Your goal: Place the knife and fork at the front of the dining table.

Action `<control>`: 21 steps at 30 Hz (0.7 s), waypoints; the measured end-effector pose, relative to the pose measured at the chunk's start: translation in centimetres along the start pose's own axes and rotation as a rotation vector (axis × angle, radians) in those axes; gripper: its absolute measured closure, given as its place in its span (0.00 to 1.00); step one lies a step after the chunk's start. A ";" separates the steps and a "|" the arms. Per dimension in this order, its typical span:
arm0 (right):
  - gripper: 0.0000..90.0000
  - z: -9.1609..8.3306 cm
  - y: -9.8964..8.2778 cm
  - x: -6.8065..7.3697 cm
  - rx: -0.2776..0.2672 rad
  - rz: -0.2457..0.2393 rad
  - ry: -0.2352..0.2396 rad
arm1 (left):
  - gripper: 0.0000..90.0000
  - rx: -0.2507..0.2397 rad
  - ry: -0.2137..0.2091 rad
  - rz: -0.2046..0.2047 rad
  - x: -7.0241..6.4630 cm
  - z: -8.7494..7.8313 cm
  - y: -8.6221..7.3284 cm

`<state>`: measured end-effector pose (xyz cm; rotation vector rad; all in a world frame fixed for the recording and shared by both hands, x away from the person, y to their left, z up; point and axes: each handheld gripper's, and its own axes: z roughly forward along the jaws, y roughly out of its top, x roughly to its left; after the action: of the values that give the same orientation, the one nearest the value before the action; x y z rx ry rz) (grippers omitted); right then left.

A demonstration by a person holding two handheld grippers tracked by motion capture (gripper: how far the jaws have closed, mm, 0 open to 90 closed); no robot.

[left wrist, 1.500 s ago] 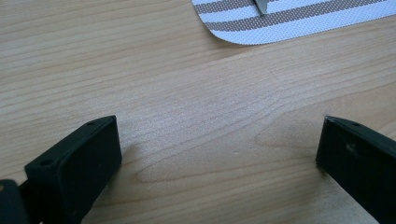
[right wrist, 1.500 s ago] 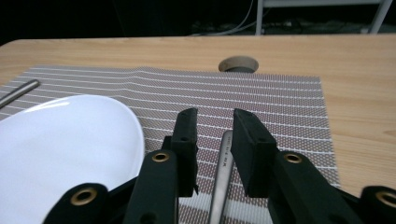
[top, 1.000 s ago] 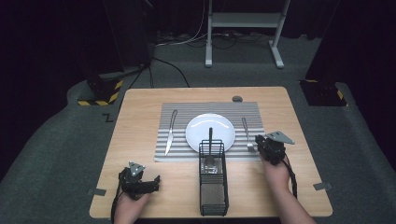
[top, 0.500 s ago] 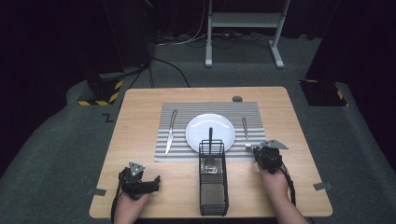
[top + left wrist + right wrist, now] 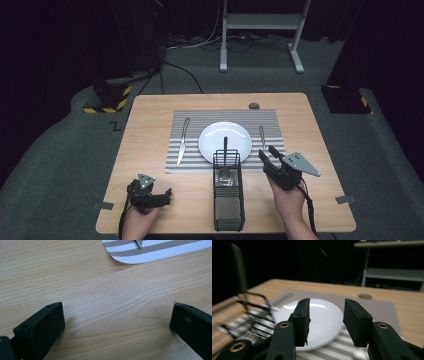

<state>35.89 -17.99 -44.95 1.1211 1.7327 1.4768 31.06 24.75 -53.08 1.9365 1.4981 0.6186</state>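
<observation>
right tongs (image 5: 266, 156): empty, jaws parted, pulled back toward 5 o'clock off the thin silver fork (image 5: 261, 136) | fork lies at 3 o'clock of round white plate (image 5: 225, 141) on striped placemat (image 5: 197, 120), placement seemingly done | left tongs (image 5: 162, 196): wide apart, empty, resting on wooden desk (image 5: 150, 130)

Your table (image 5: 150, 125) is evenly lit from above while the surroundings fall to black. In the right gripper view the wire basket (image 5: 254, 312) smears with blur (the plate (image 5: 324, 320) shows glare). The left gripper view stays sharp, with soft shadows.
</observation>
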 end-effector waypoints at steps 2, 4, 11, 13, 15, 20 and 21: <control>0.60 0.1 1.0 1.3 -0.034 -0.010 0.047 | 0.00 0.000 0.000 0.000 0.0 0.0 0.0; 0.60 0.5 1.9 2.6 -0.054 -0.026 0.092 | 0.00 -0.003 0.000 -0.003 0.0 0.0 0.0; 0.59 3.6 4.3 6.6 -0.054 -0.075 0.203 | 0.00 0.000 -0.001 0.001 0.0 0.0 0.0; 0.60 4.4 4.7 7.5 -0.046 -0.085 0.222 | 0.00 -0.001 -0.002 0.001 0.0 0.0 0.0; 0.63 5.2 4.9 8.1 -0.029 -0.106 0.235 | 0.00 -0.001 -0.003 0.001 0.0 0.0 0.0; 0.75 6.4 5.0 8.4 0.024 -0.124 0.240 | 0.00 -0.001 -0.004 0.003 0.1 0.0 0.0; 0.79 6.6 5.0 8.3 0.025 -0.124 0.246 | 0.00 -0.002 -0.004 0.002 0.1 0.0 0.0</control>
<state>38.73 -7.48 -40.79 0.8550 1.9538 1.5721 31.06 24.80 -53.09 1.9375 1.4925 0.6161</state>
